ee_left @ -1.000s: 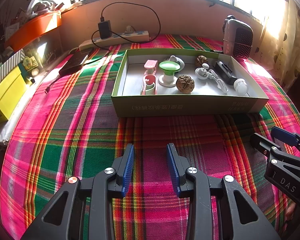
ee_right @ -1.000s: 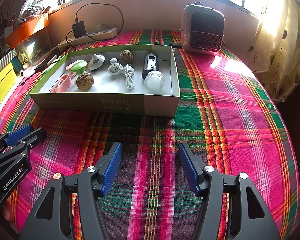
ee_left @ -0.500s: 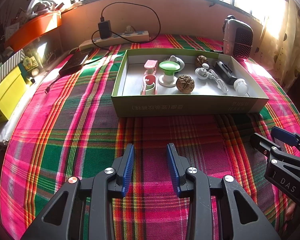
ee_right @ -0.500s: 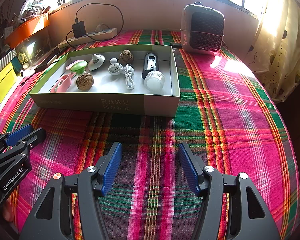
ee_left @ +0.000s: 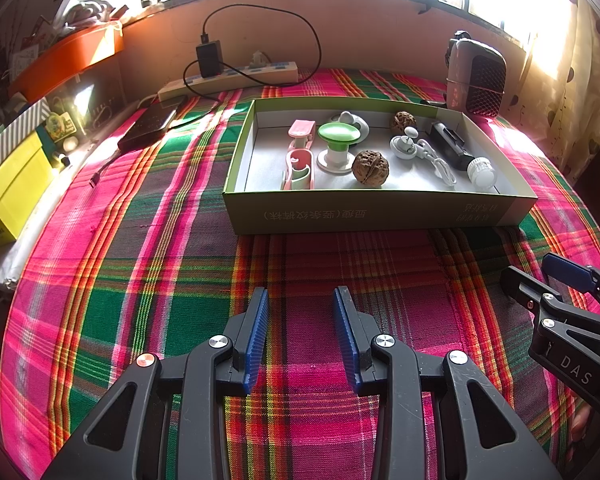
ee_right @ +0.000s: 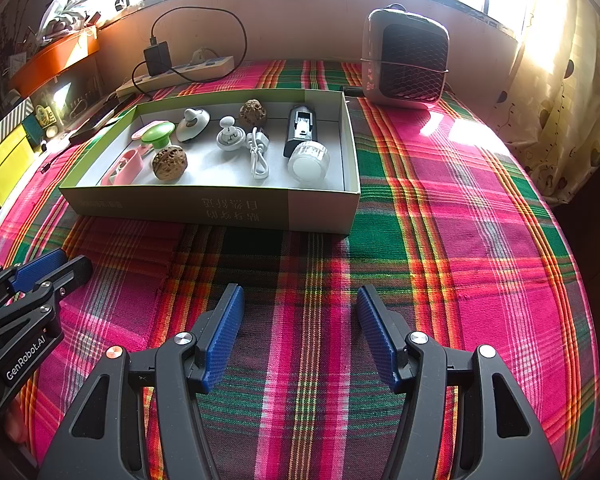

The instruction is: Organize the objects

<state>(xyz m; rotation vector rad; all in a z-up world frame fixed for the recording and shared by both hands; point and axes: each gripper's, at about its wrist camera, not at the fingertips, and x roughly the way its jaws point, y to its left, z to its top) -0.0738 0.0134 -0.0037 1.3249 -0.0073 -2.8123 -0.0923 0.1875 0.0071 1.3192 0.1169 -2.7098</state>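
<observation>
Box (ee_left: 380, 210) green outside, white inside, w/ 2 walnuts (ee_left: 370, 168), misc. bits

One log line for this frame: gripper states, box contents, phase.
left gripper: open, empty | right gripper: open, empty | green box: holds walnut, jar | phase: pre-reach

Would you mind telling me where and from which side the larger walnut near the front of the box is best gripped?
Grip the larger walnut across its round middle, coming from above: the box wall blocks a low frontal approach. Close the fingers front to back, since the green-topped knob and pink holder crowd its left. The right gripper is open and empty, so it could probably do this.
</observation>
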